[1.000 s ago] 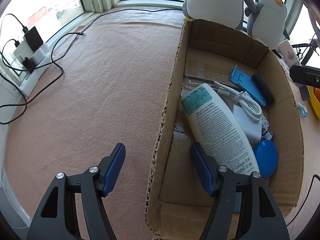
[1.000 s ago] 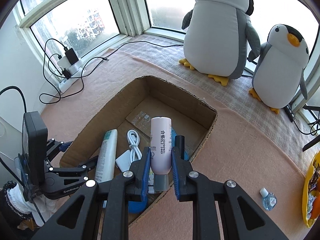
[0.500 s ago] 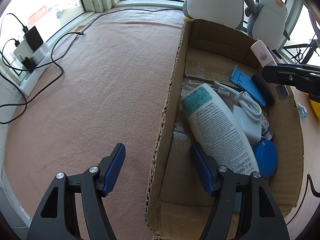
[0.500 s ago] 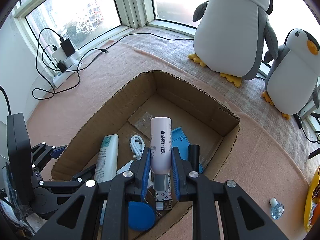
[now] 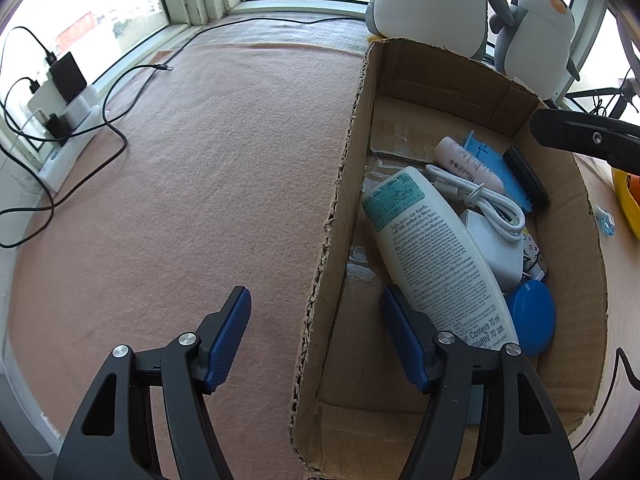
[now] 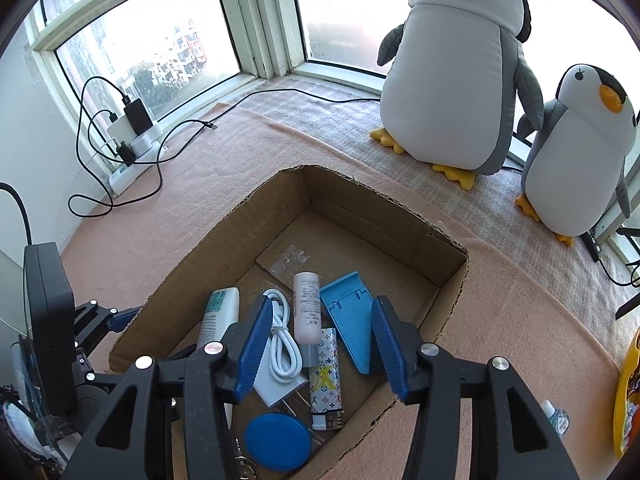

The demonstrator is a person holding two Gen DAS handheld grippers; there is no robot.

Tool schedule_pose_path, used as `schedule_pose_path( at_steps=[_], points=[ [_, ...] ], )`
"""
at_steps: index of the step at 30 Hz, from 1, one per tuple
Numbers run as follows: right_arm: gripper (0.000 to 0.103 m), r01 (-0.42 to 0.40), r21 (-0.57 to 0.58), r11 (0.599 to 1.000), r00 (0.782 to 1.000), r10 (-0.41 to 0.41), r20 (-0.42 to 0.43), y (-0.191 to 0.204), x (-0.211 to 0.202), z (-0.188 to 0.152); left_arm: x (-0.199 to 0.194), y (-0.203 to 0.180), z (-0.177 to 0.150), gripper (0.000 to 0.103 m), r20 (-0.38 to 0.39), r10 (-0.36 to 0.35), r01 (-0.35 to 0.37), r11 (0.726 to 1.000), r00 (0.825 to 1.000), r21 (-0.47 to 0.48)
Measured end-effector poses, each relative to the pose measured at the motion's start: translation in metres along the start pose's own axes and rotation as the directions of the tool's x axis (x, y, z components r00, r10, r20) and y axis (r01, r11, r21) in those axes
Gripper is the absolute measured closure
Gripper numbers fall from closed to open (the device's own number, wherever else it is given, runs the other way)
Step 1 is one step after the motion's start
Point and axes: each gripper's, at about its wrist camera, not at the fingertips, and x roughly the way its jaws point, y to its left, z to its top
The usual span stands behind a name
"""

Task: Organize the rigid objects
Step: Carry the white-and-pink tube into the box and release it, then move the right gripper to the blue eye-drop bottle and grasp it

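- Left wrist view: my left gripper straddles the near left wall of the cardboard box, 1 finger outside, 1 inside; the pads look off the cardboard, though I judge it steadies the box. The pink bottle lies in the far part of the box, well beyond these fingers.
- Right wrist view: my right gripper has just been opening and grips nothing. The pink bottle lies below it, between the white cable and the blue stand, its long axis running near to far, cap towards me. My right hand is nearer; next it should pull back.
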Motion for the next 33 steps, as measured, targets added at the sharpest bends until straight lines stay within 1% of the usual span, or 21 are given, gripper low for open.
schedule_pose_path(
  at_steps=[4, 9, 13, 18, 22, 25, 27, 33],
  points=[
    [0.056, -0.014, 0.006, 1.000, 1.000, 0.014, 0.009, -0.003, -0.005, -0.003, 0.000, 0.000, 0.000, 0.034, 0.000, 0.000, 0.000, 1.000, 1.000, 0.001],
    [0.056, 0.001, 0.019, 1.000, 0.999, -0.001, 0.036, -0.016, -0.015, -0.010, -0.001, 0.000, -0.001, 0.034, 0.000, 0.003, -0.003, 1.000, 1.000, 0.003],
    [0.056, -0.001, 0.040, 0.999, 0.999, -0.001, 0.054, -0.037, -0.028, -0.018, -0.001, 0.000, -0.001, 0.034, -0.001, 0.005, -0.005, 1.000, 1.000, 0.005],
    [0.056, 0.016, 0.051, 0.999, 0.998, -0.018, 0.054, -0.078, -0.046, -0.039, -0.001, 0.000, -0.001, 0.034, -0.002, 0.003, -0.003, 1.000, 1.000, 0.004],
    [0.056, 0.039, 0.086, 0.996, 0.999, -0.041, 0.030, -0.120, -0.060, -0.061, 0.000, 0.002, -0.001, 0.034, -0.006, 0.000, 0.000, 1.000, 1.000, 0.002],
    [0.056, 0.071, 0.088, 0.994, 0.998, -0.070, -0.009, -0.148, -0.066, -0.074, 0.000, 0.002, -0.001, 0.034, -0.005, 0.003, -0.003, 1.000, 1.000, 0.006],
    [0.056, 0.099, 0.079, 0.992, 0.995, -0.096, -0.038, -0.163, -0.068, -0.082, 0.000, 0.002, -0.001, 0.034, -0.004, 0.002, -0.002, 1.000, 1.000, 0.005],
    [0.056, 0.136, 0.063, 0.989, 0.985, -0.128, -0.114, -0.191, -0.061, -0.097, 0.000, 0.002, -0.001, 0.034, -0.005, 0.005, -0.005, 1.000, 1.000, 0.009]
  ],
)
